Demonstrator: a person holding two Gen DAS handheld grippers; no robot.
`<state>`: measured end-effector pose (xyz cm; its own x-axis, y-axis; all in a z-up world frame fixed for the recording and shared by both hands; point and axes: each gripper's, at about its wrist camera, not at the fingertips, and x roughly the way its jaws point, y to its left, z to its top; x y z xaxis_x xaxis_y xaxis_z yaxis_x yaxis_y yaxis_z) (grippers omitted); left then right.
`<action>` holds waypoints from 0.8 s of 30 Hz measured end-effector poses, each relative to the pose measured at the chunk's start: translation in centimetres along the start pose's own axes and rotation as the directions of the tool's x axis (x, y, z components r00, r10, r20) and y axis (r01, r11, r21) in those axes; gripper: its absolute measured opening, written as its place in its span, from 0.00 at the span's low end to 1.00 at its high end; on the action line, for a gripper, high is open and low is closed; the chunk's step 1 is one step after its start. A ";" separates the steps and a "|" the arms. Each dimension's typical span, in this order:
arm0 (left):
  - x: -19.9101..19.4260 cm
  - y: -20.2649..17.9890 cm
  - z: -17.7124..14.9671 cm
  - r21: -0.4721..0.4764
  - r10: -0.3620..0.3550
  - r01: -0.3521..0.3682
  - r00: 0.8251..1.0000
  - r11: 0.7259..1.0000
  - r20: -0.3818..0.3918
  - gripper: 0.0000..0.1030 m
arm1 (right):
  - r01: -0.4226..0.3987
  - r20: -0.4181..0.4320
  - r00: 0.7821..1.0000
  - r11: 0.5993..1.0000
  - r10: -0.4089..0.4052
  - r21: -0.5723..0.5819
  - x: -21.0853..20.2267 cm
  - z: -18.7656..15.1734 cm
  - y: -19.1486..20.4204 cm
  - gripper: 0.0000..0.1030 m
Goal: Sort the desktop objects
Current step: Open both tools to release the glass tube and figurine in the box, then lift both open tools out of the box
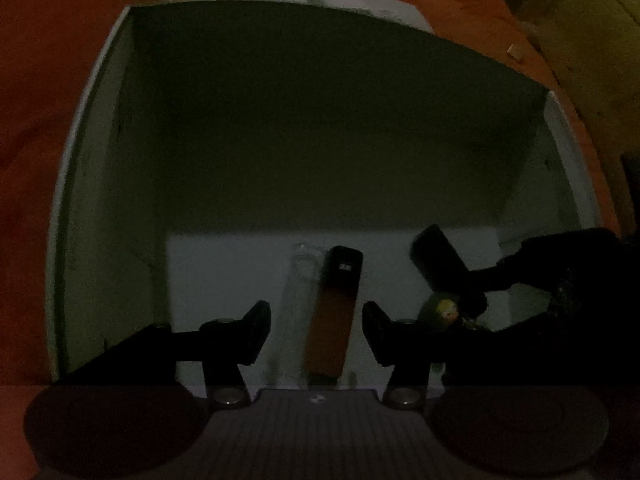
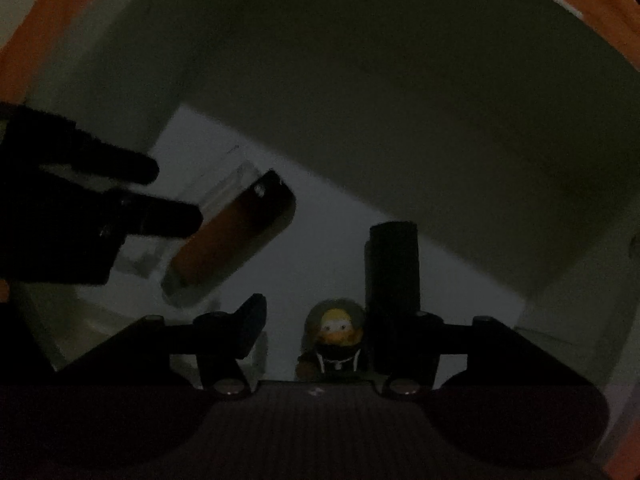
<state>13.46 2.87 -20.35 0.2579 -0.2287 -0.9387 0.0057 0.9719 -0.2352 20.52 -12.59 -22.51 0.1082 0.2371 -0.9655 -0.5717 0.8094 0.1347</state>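
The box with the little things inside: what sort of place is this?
Probably a home desk or table: a white storage box on an orange cloth, holding an orange-and-black lighter-like stick and a small toy figure.

Orange-black stick, dark block and small figurine lie inside box.

light: very dim | surface: orange cloth | far right: yellowish furniture

We have both grippers down inside the box, its tall walls close on every side. The floor's far half is bare. Nearer, the orange bar lies between our left gripper fingers, and the figurine and black block crowd the right gripper.
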 end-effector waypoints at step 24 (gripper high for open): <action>-7.8 -1.7 6.7 0.063 0.043 -0.052 0.991 0.997 0.126 0.53 | -0.067 0.338 0.941 0.980 0.000 0.186 -9.3 -1.2 -5.1 0.64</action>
<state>17.95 3.33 -10.96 0.3772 -0.1775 -0.9089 0.0530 0.9840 -0.1702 21.41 -19.55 -14.52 0.3769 0.4046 -0.8332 -0.4166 0.8775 0.2377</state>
